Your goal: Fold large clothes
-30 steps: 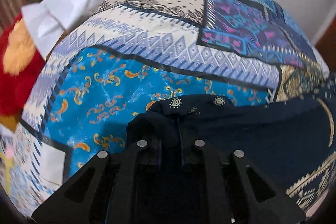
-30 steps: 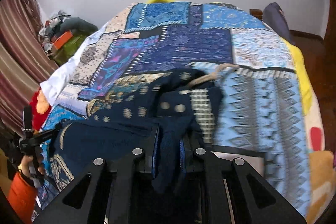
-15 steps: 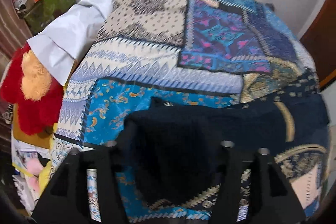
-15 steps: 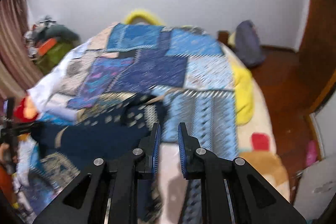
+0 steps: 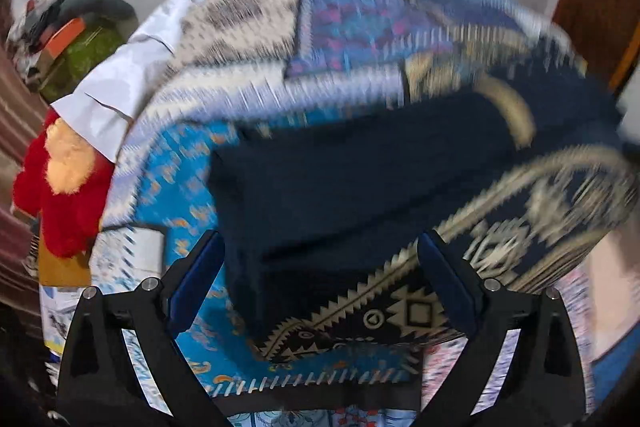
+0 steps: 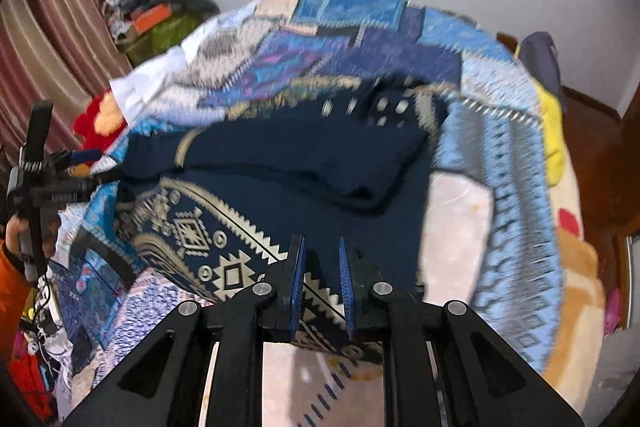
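A dark navy garment (image 5: 360, 179) with cream geometric trim lies folded over on the patchwork bedspread (image 5: 240, 27). It also shows in the right wrist view (image 6: 304, 171), with a folded panel lying across its upper part. My left gripper (image 5: 320, 263) is wide open and empty, just above the garment's near edge. My right gripper (image 6: 322, 267) hovers over the garment's patterned hem with its jaws narrowly apart and nothing between them. The left gripper also shows at the far left of the right wrist view (image 6: 76, 167).
A red and orange plush toy (image 5: 60, 179) and a white sheet (image 5: 120, 87) lie at the bed's left edge. A green bag with clutter (image 6: 160, 23) stands by the curtain. A yellow pillow (image 6: 552, 131) and a wooden floor lie to the right.
Both grippers let go of the navy garment and pulled back. The left jaws opened wide. The garment now lies folded on the bed.
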